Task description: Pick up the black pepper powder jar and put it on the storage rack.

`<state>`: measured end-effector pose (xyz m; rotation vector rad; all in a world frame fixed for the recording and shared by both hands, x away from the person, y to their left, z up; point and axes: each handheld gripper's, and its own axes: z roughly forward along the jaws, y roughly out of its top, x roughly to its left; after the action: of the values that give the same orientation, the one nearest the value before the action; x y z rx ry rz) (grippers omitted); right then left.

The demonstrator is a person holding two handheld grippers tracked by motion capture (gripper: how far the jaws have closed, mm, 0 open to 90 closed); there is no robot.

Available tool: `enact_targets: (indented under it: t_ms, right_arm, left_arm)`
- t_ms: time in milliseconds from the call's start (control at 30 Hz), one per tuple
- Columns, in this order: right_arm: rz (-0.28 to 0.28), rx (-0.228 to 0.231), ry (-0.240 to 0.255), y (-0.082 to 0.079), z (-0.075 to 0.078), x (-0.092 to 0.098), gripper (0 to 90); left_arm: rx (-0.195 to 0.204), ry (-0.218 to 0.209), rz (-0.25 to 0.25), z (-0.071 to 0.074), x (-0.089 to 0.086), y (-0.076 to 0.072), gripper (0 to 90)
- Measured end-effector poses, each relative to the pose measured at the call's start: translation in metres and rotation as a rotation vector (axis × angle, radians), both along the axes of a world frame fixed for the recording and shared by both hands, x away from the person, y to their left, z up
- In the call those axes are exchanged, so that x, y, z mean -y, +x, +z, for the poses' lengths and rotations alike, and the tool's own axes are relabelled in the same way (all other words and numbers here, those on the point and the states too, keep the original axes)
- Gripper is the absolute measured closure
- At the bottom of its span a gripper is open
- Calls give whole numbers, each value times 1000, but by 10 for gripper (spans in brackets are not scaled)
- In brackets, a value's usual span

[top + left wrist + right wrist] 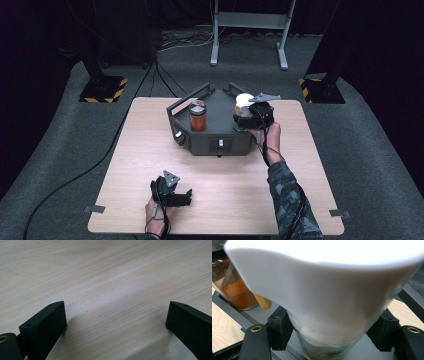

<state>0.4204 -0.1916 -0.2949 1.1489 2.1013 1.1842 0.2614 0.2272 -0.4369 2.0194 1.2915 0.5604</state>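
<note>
- Your left gripper point(176, 194) is resting low at the near edge of the wooden surface point(150, 150), its jaws spread wide with nothing between them but bare wood grain; this hand is taking no part in the work for now.
- A jar of orange-brown filling point(198, 117) is standing upright on the left side of the dark angular tray point(220, 145), well apart from either gripper.
- Your right gripper point(248, 118) is reaching over the tray's right side, its jaws pinching the white-lidded glass jar point(329, 302) just below the lid, one pad on each side of the glass.
- The jar you are holding is showing a broad white cap, a clear greenish glass body and a yellow patch at its left edge; its contents cannot be made out.
- The grasp is looking complete, while the lift or the turning of the lid is appearing still to come; the jar's base seems to be sitting on the tray floor.
</note>
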Motion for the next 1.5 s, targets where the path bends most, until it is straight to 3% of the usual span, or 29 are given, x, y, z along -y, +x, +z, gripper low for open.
enact_targets:
  t_ms: [200, 533, 767, 1167, 1500]
  right_arm:
    - [-5, -3, 6, 0, -1, 0, 286]
    - [-7, -63, -15, 1, 6, 5, 87]
    - [12, -73, -9, -6, 11, 13, 59]
    - [14, -81, -20, -41, 5, 25, 14]
    - [-21, -120, -17, -77, -30, 45, 5]
  left_arm:
    - [1, 4, -2, 0, 0, 0, 30]
    - [1, 4, -2, 0, 0, 0, 30]
    - [-1, -1, 0, 0, 0, 0, 30]
    - [-1, 0, 0, 0, 0, 0, 30]
    - [-2, -1, 0, 0, 0, 0, 30]
